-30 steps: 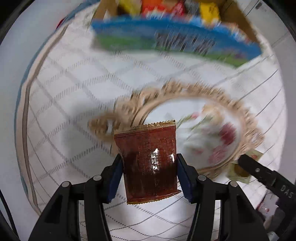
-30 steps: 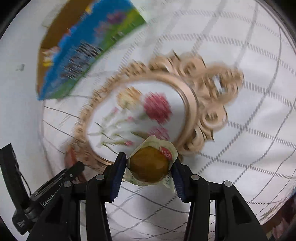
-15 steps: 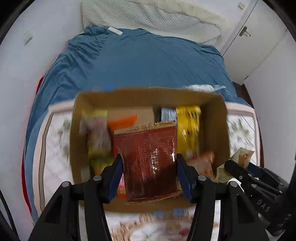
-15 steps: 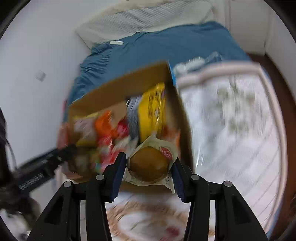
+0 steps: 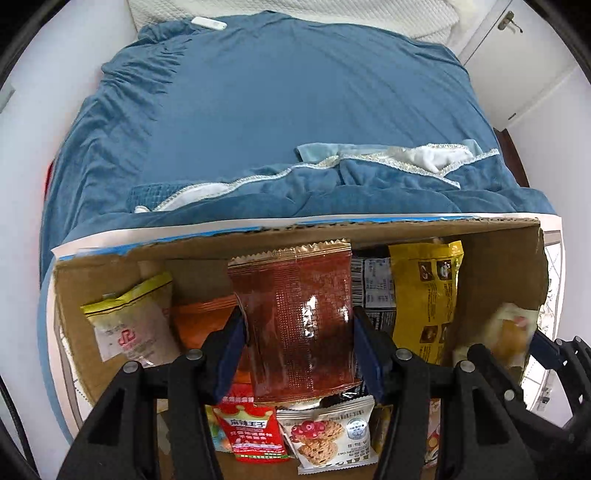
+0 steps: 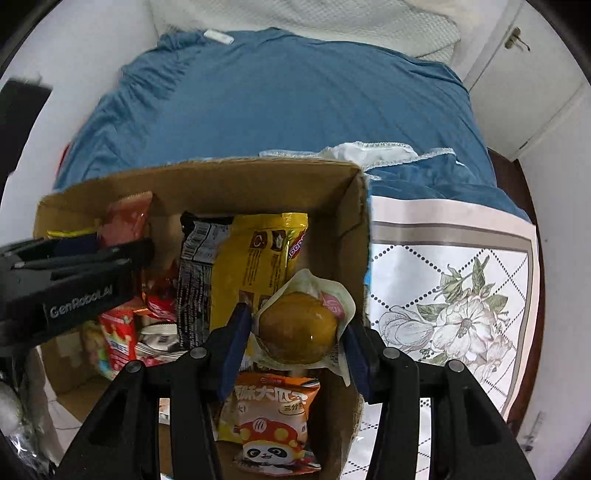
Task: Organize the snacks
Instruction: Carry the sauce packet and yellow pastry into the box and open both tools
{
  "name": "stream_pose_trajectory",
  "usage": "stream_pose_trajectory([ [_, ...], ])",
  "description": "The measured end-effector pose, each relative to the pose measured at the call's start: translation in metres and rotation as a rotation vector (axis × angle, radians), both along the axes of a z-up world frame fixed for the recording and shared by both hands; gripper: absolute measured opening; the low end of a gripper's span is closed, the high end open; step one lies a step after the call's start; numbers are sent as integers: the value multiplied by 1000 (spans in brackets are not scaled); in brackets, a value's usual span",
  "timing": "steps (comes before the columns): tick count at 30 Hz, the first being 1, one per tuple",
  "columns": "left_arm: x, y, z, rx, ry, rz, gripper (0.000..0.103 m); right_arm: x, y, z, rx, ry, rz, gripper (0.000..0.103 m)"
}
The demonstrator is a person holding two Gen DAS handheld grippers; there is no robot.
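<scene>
My left gripper (image 5: 299, 339) is shut on a dark red snack packet (image 5: 299, 325) and holds it over the open cardboard box (image 5: 498, 258), near its middle. My right gripper (image 6: 295, 332) is shut on a clear-wrapped brown bun (image 6: 299, 328) and holds it over the box's right side (image 6: 351, 221). The box holds several snack packs, among them a yellow bag (image 5: 424, 295) (image 6: 258, 258), a red pack (image 5: 251, 428) and an orange panda pack (image 6: 269, 424). The left gripper also shows in the right wrist view (image 6: 74, 273), the right gripper in the left wrist view (image 5: 517, 339).
The box stands on a table with a floral checked cloth (image 6: 443, 295). Behind it is a bed with a blue cover (image 5: 277, 110) and a white pillow (image 6: 314, 18). A white cabinet door (image 5: 517, 55) is at the right.
Both grippers have lifted away from the ornate gold-rimmed plate and swung up over the box, each still holding its snack. The box now fills the lower view.
</scene>
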State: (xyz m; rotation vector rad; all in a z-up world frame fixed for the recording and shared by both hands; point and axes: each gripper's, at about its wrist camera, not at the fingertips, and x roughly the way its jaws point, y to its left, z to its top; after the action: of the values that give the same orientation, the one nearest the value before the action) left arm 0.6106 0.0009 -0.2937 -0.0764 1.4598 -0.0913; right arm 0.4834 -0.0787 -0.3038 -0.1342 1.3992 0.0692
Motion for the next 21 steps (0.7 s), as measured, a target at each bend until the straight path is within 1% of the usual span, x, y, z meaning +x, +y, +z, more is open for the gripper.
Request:
stream_pose_trajectory([
  [1, 0, 0, -1, 2, 4, 6, 53, 1, 2, -1, -4, 2, 2, 57],
  [2, 0, 1, -2, -1, 10, 7, 54, 2, 3, -2, 3, 10, -1, 69],
  [4, -2, 3, -6, -2, 26, 14, 54, 2, 4, -4, 28, 23, -1, 80],
  [6, -8, 9, -6, 7, 20, 26, 64, 1, 7, -2, 38, 23, -7, 83],
  [7, -11, 12, -6, 9, 13, 32, 74, 0, 8, -2, 42, 20, -7, 88],
  [8, -14, 15, -6, 12, 10, 35, 84, -2, 9, -1, 47, 16, -7, 90],
  [10, -22, 22, -5, 31, 4, 46, 91, -6, 10, -1, 33, 9, -8, 91],
  [12, -28, 29, -5, 34, -2, 61, 91, -11, 13, 0, 21, 5, -1, 94],
  [14, -35, 37, -3, 27, -6, 81, 91, -14, 15, 1, 14, 8, -1, 94],
  [21, -55, 47, 10, 44, -38, 94, 91, -29, 22, 8, -2, 0, -8, 96],
])
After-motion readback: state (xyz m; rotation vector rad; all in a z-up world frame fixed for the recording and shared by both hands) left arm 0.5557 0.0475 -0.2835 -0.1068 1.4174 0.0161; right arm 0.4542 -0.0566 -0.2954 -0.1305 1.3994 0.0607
